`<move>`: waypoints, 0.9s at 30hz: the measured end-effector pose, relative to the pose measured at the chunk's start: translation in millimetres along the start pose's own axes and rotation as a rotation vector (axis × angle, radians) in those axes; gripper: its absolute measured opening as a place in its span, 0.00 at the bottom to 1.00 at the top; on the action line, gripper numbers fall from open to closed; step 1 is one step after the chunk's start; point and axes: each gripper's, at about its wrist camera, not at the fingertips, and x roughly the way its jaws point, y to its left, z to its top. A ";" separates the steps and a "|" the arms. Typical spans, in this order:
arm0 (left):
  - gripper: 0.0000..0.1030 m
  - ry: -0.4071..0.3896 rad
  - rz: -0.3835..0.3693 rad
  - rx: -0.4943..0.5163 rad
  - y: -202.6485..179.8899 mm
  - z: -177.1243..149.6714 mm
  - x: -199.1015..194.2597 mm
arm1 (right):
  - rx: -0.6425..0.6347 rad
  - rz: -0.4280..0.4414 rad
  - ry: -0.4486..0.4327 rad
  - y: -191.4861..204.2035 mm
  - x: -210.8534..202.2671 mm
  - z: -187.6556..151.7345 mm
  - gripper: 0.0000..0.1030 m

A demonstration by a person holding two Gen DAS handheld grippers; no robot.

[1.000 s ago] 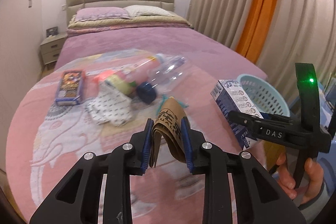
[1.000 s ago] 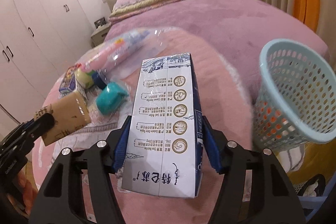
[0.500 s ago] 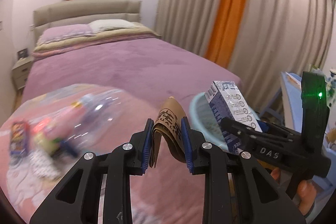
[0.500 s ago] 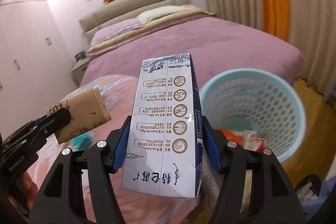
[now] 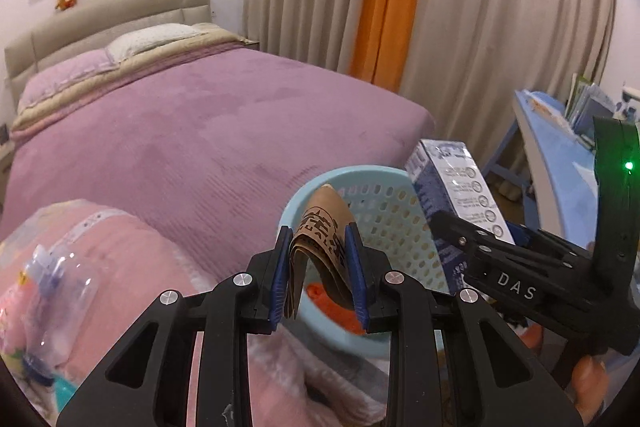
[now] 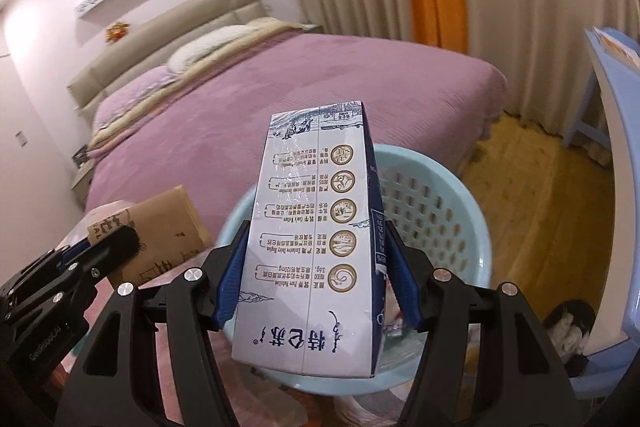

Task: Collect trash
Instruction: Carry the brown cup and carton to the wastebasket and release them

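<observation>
left gripper (image 5: 320, 275) clamps a folded brown paper bag (image 5: 322, 227). right gripper (image 6: 316, 267) clamps a milk carton (image 6: 316, 227), light-blue laundry basket (image 6: 460, 211) at its 2 o'clock.

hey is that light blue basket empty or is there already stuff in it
Not empty. Through the light blue basket rim, something orange lies at the bottom in the left wrist view. What it is, and how full the basket is, cannot be told.

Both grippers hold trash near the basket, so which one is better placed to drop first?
Probably right: the right gripper holds the white-and-blue milk carton directly over the light blue perforated plastic basket. The left gripper and its brown folded paper look nearer the rim.
</observation>
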 end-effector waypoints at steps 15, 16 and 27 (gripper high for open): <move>0.54 -0.016 0.001 -0.062 11.8 -15.1 -16.8 | 0.082 -0.023 0.066 -37.8 28.3 -11.9 0.65; 0.54 -0.027 0.005 -0.067 16.6 -18.0 -25.5 | 0.077 -0.015 0.060 -34.2 24.2 -13.3 0.65; 0.58 -0.207 0.130 -0.148 71.5 -46.0 -140.8 | -0.187 0.171 -0.033 95.5 -38.0 -36.0 0.65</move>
